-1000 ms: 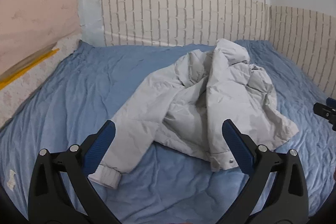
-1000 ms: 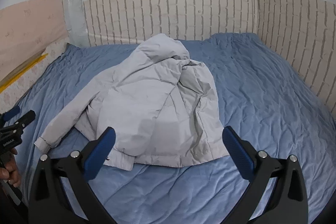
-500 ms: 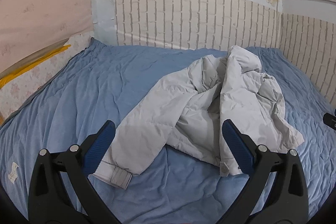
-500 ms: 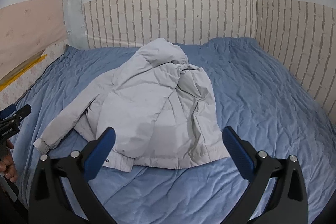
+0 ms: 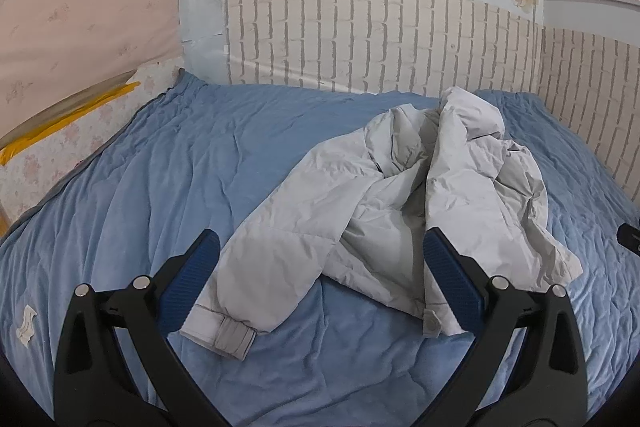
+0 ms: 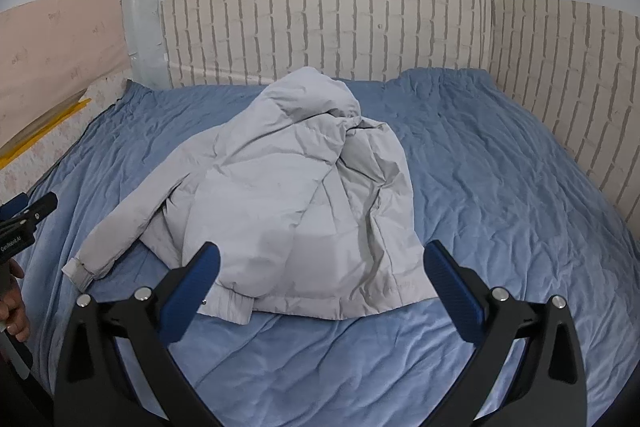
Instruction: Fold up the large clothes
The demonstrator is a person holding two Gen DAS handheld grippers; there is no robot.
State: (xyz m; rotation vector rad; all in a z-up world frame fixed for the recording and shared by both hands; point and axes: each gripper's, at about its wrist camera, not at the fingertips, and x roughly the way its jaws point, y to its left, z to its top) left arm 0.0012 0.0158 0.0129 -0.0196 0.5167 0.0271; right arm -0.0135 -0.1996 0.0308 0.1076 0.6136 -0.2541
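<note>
A light grey hooded puffer jacket [image 5: 400, 203] lies crumpled on the blue bed, hood toward the wall; it also shows in the right wrist view [image 6: 288, 195]. One sleeve stretches toward me, its cuff [image 5: 224, 331] near my left gripper's left finger. My left gripper [image 5: 320, 287] is open and empty, hovering over the sleeve and hem. My right gripper [image 6: 320, 287] is open and empty, above the jacket's bottom hem [image 6: 312, 307]. The left gripper also shows at the left edge of the right wrist view [image 6: 24, 219].
The blue quilted bedspread [image 6: 500, 187] covers the bed. A brick-pattern wall [image 5: 380, 39] stands behind and to the right. A floral mattress edge with yellow tape [image 5: 60, 123] runs along the left.
Both grippers have tilted up and drawn slightly back and left; the jacket sits further right in the left wrist view. The jacket itself has not moved.
</note>
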